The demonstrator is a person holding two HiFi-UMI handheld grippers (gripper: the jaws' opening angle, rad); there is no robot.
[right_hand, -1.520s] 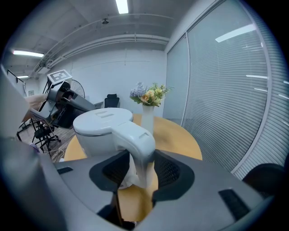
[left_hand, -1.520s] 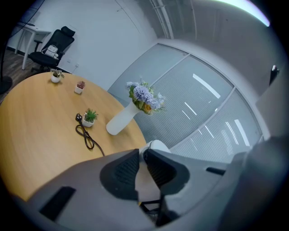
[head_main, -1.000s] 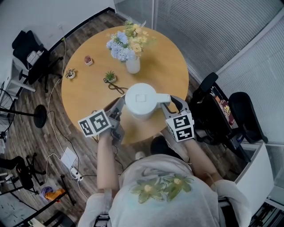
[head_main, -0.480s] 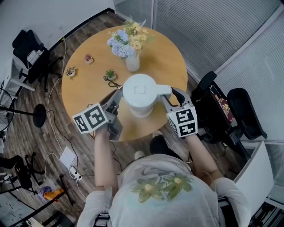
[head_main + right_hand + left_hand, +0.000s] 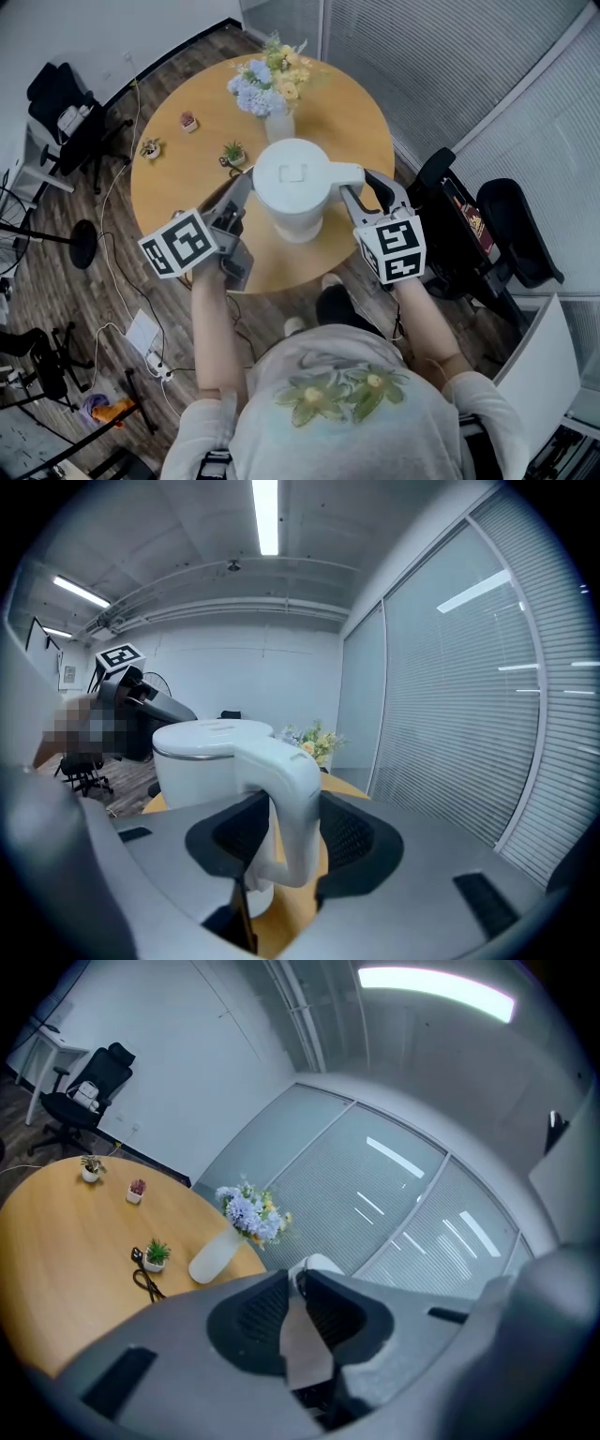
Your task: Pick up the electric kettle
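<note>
White kettle point(image 5: 293, 183), plain lid & body, sits btwn the two grippers over the near edge of the round wooden surface point(image 5: 178, 202). Can't tell from where I stand if its base touches the wood. Only print on show is the black-and-white square patterns on each gripper's cube, left cube point(image 5: 176, 244) & right cube point(image 5: 392, 248).

On the kettle's right side the right gripper point(image 5: 366, 192) has its jaws wide but clamped on the thick white handle point(image 5: 286, 789), pads pressing it from both sides, kettle body just past the tips. Opposite it, the left gripper point(image 5: 242, 187) reaches the kettle wall near the rim. Its jaws are narrow, nearly together, w/ a white edge of the kettle pinched right at the tips. Both grippers tilt a bit downward and face each other, kettle in the middle.

Further in on the surface, just beyond the lid, is a white vase point(image 5: 279, 127) w/ blue & yellow flowers point(image 5: 267, 80). Left of it are a small potted plant point(image 5: 233, 155) w/ a black cord point(image 5: 142, 1277) beside it, then a tiny red-topped pot point(image 5: 188, 122) and a second pot point(image 5: 148, 150) nearer the far-left rim. Black office chair point(image 5: 61, 112) stands on the floor, well apart to the left.
</note>
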